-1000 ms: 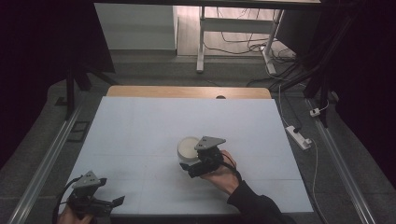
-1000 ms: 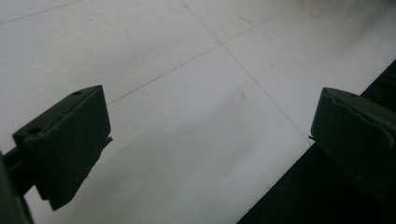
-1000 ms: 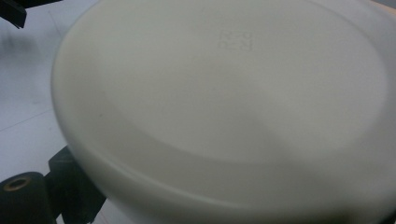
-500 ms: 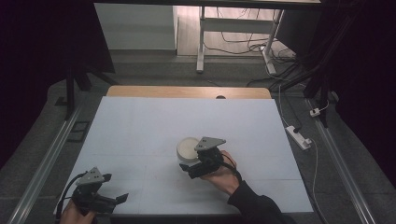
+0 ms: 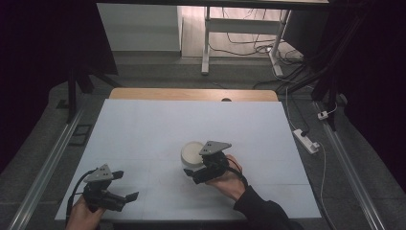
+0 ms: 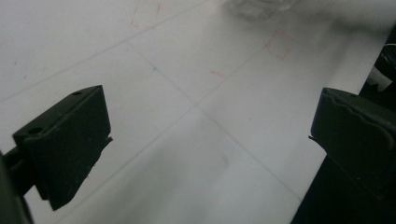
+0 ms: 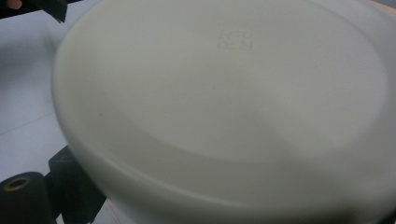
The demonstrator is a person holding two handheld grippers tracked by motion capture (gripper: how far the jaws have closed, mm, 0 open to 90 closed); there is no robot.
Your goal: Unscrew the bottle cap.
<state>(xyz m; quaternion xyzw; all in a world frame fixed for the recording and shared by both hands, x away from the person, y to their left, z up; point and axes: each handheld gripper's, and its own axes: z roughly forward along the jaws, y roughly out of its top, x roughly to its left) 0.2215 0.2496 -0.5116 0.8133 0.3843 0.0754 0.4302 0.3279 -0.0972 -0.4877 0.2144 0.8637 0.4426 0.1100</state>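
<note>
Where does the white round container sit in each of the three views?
High view: white round container at table centre, against the right gripper.
Left gripper view: a blurred pale shape at the top edge; cannot tell.
Right gripper view: container close up.
Shared landmark: white table sheet.

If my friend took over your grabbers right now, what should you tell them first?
Right hand-held gripper: at the white round container near the middle of the white table; the right gripper view shows it close between the jaws, but a firm grip can't be confirmed.
Left hand-held gripper: open, holding nothing, low over the table's near-left corner.
Done: container reached.
Left: likely secure the grip and move it; check first.
</note>
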